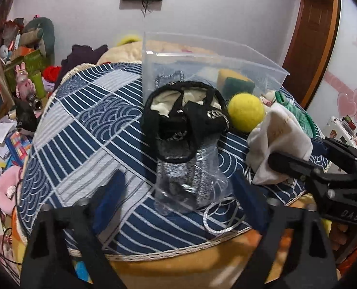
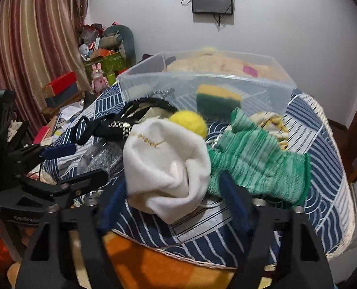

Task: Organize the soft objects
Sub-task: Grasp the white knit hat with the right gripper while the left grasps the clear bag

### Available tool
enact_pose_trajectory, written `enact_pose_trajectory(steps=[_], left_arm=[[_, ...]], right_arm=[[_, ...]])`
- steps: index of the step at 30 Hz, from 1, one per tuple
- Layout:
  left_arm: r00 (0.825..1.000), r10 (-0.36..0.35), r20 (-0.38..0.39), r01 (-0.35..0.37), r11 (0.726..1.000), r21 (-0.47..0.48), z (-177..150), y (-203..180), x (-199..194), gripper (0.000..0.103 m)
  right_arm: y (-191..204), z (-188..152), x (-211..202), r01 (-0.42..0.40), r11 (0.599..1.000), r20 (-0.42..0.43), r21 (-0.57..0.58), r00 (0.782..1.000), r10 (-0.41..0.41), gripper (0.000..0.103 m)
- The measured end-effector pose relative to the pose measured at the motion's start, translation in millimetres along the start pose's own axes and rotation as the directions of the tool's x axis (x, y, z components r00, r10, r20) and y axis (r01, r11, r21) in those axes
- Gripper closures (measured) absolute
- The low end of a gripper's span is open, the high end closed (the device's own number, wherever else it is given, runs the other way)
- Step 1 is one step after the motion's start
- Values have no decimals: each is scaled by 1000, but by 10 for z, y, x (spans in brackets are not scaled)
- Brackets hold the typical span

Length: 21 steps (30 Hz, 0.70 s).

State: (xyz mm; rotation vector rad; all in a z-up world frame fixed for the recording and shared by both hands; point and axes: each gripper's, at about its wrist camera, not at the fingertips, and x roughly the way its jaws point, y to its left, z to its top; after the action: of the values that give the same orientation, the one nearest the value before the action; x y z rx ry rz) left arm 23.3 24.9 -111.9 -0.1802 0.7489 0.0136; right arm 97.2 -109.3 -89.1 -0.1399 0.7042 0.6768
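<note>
A clear plastic bin (image 1: 262, 66) (image 2: 284, 84) stands on the blue patterned cloth (image 1: 87, 130) and holds a yellow-green sponge (image 1: 235, 79) (image 2: 218, 97). In front lie a black pouch (image 1: 183, 118), a grey sock in a clear bag (image 1: 190, 180), a yellow ball (image 1: 246, 112) (image 2: 190, 120), a white sock (image 1: 277, 142) (image 2: 168, 168) and a green knit cloth (image 2: 255, 161). My left gripper (image 1: 178, 202) is open around the near end of the bagged sock. My right gripper (image 2: 176, 202) is open with the white sock between its fingers.
The cloth covers a rounded surface that drops off at its braided front edge (image 1: 178, 252). A cluttered shelf with toys (image 1: 24, 72) and striped curtains (image 2: 29, 48) stand at the left. A wooden door (image 1: 315, 29) is at the right.
</note>
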Motion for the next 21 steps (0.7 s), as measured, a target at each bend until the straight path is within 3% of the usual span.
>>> enact_pose_trajectory(steps=[4, 6, 9, 14, 21], left_arm=[[1000, 10, 1, -10, 1000, 1, 16, -44, 64, 42], [1000, 6, 6, -6, 1000, 15, 22, -75, 52, 60], [1000, -4, 19, 3, 999, 45, 23, -127, -5, 70], [999, -41, 29, 38, 995, 88, -8, -231, -181, 73], [993, -66, 98, 54, 991, 121, 32, -360, -553, 73]], right_arm=[[-7, -15, -62, -19, 1000, 13, 9, 1000, 19, 65], [-14, -14, -105, -16, 1000, 25, 9, 1000, 16, 71], [-23, -13, -178, -11, 1000, 46, 9, 999, 11, 74], [-44, 39, -352, 2, 1000, 102, 11, 995, -3, 76], [-72, 124, -580, 11, 1000, 174, 21, 985, -14, 76]])
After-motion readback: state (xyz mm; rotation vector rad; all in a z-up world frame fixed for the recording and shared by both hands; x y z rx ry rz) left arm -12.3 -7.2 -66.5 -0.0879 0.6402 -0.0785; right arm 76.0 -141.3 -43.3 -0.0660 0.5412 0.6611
